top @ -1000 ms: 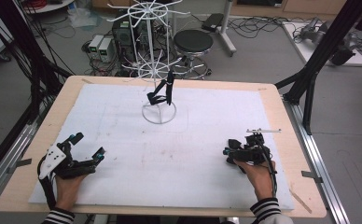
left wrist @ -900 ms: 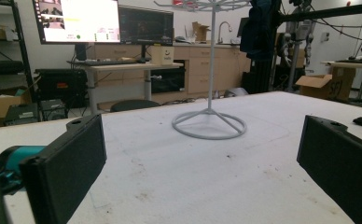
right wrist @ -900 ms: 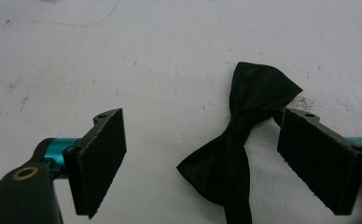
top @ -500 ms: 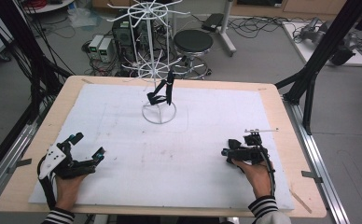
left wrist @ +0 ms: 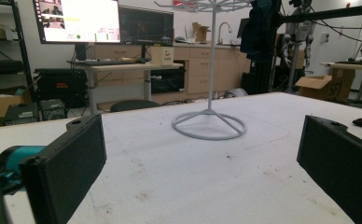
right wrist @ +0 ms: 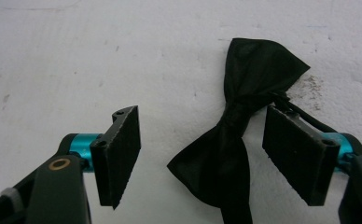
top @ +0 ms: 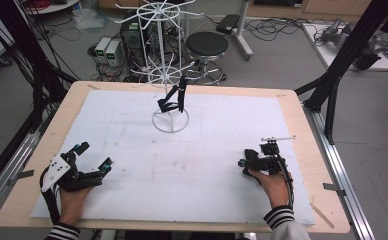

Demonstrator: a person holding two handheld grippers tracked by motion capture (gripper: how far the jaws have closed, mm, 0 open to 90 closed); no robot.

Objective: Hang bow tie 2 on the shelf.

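Right now the bow tie [right wrist: 237,135] lies flat on the white mat [right wrist: 123,56] between the spread jaws of the right gripper [right wrist: 202,154], in the lower middle of the right gripper view. Its long axis runs up and slightly to the right across that frame: one wing fans out toward the upper right, the other toward the bottom centre, with the knot pinched midway. A thin black strap leaves the knot and passes just beside the jaw on the right side of the frame; whether that jaw touches the fabric I cannot tell. The jaw on the left stands clearly apart from the tie, so this gripper is released and holds nothing.

From the high view, the right gripper [top: 262,161] sits at the lower right of the mat [top: 192,165], and the tie itself is too dark against it to pick out. The left gripper [top: 84,167] rests at the lower left, jaws wide apart and empty.

Ahead of it in the left gripper view, the white wire stand [left wrist: 209,125] rises from its ring base in the middle of the frame. A lit monitor [left wrist: 79,21] fills the upper left, its text too small to read. No brand or label on the tie or either gripper is legible.
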